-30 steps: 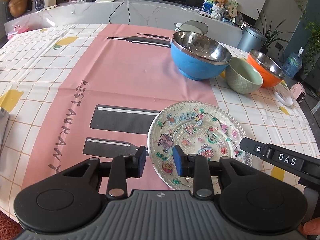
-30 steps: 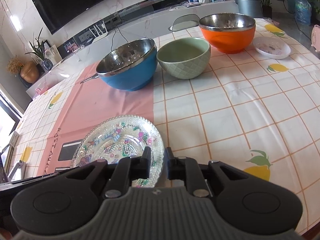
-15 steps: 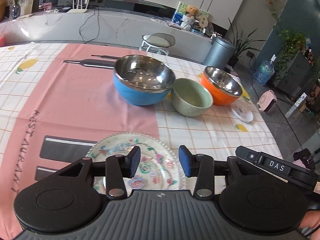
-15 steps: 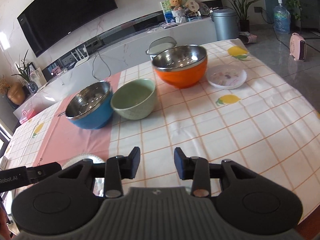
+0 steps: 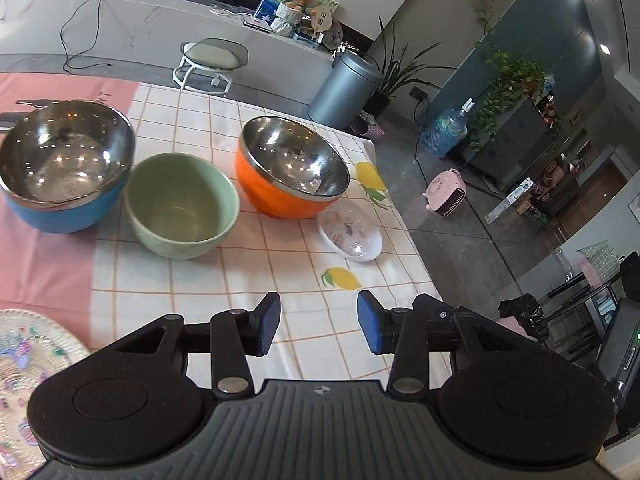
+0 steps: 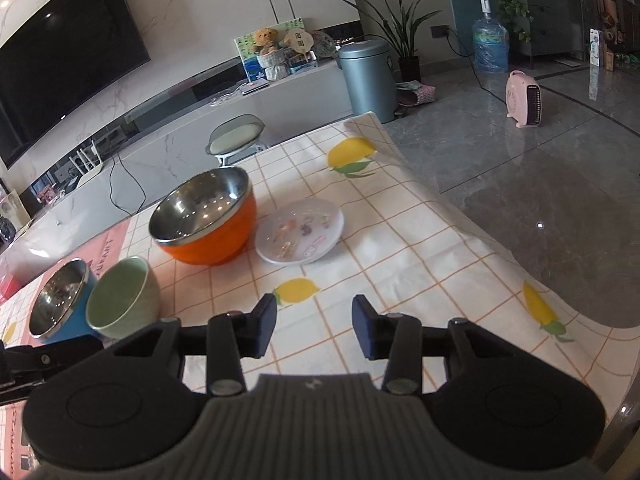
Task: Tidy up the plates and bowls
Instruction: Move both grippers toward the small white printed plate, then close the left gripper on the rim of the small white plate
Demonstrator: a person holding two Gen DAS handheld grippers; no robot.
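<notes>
Bowls and plates sit spread over the checked lemon-print tablecloth (image 5: 280, 264), and both grippers hang above it with nothing in them. Three bowls line up in a row: the blue bowl with a steel lining (image 5: 60, 172) on the pink runner (image 5: 44, 272), the pale green ceramic bowl (image 5: 180, 204) right against it, and the orange bowl with a steel lining (image 5: 292, 168) just beside that. Tucked near the orange bowl's base, toward the table's edge, lies the small white plate with little printed figures (image 5: 350, 236), flat on the cloth. Down in the left wrist view's bottom corner, the clear beaded glass plate with cartoon pattern (image 5: 24, 360) shows only partly, cut off by the frame and the gripper body.

Left gripper (image 5: 319, 328): blue pads parted, only tablecloth between them; its jaws have just been opening. Right gripper (image 6: 314, 330): same story, a clear gap over bare cloth, jaws just been opening too, nothing held. A black piece of the other tool (image 6: 44, 354) pokes in at the right wrist view's left edge, in front of the blue bowl.

Between the right gripper and the white plate the cloth lies free. Beyond the table stand a round grey stool (image 6: 236, 136), a grey metal bin (image 6: 368, 76), a water jug (image 6: 490, 46) and a pink heater (image 6: 524, 98) on the floor.
</notes>
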